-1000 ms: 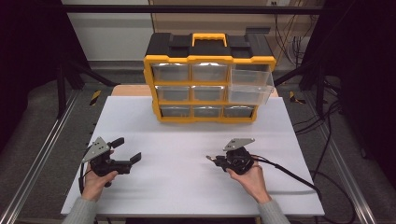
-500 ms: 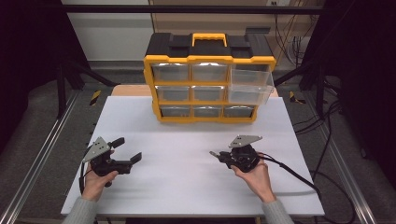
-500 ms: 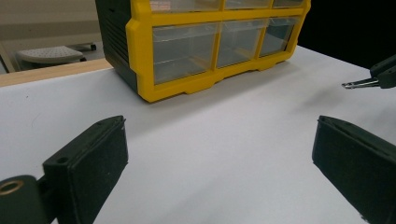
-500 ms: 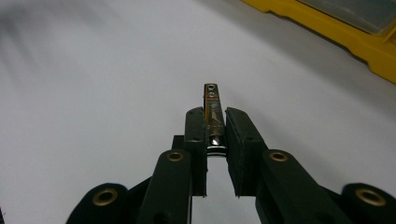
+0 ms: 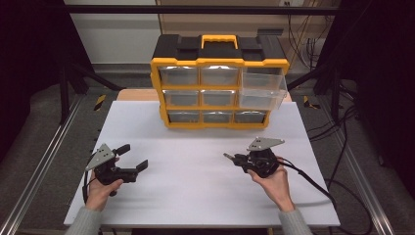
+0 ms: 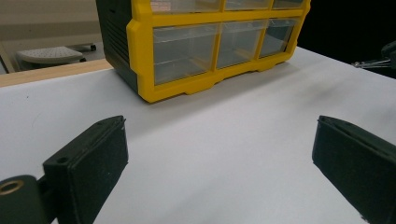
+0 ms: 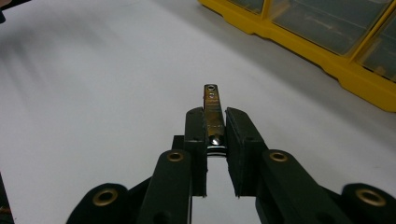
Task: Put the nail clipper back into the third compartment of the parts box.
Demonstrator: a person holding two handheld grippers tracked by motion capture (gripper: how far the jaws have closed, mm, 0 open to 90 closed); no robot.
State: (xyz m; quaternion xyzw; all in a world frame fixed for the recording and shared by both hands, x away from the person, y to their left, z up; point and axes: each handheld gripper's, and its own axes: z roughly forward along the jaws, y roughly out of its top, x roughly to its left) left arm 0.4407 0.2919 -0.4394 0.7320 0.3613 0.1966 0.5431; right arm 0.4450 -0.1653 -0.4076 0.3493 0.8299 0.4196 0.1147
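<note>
My right gripper (image 5: 236,158) is at the right of the white table, held in a hand, and is shut on a small flat metal strip (image 5: 228,156). In the right gripper view the metal strip (image 7: 212,102) has small holes near its tip and pokes forward from between the jaws of the right gripper (image 7: 215,116), just above the table. My left gripper (image 5: 135,155) is held at the left of the table, its jaws wide apart. The left gripper (image 6: 219,140) has nothing but bare tabletop between its black pads (image 6: 93,154).
A yellow and black drawer organizer (image 5: 220,83) with clear drawers stands at the back middle of the white table (image 5: 195,196). Its upper right drawers (image 5: 262,88) stick out forward. Cables (image 5: 313,183) trail off the right side.
My right gripper has moved a little to the right and farther from the front edge with the metal strip in it. The left gripper has stayed put.
</note>
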